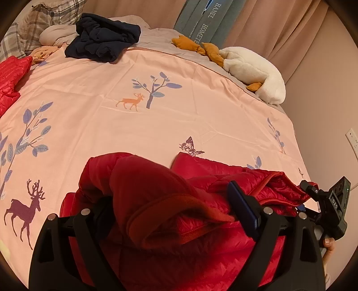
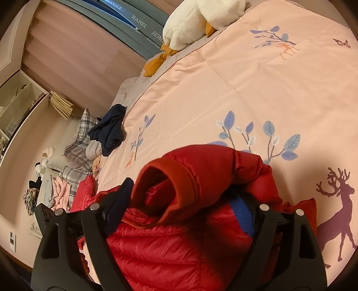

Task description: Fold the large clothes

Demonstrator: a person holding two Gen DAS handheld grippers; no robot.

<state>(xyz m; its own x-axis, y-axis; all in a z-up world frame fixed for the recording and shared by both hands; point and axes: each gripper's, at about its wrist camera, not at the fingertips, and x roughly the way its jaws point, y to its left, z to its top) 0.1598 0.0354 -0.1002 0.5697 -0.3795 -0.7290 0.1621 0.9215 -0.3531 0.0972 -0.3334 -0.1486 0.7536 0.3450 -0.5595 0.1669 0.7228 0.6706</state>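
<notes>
Left wrist view: the left gripper is spread wide, red jacket bunched between its fingers on the pink quilt. Grey boxes read "HANEL HOMETE".

Right wrist view: the right gripper is likewise spread around the jacket's cuff.

Left gripper: one finger buried under red down jacket fabric. Second red garment cut off at frame edge. Shelf contents too small to identify.
</notes>
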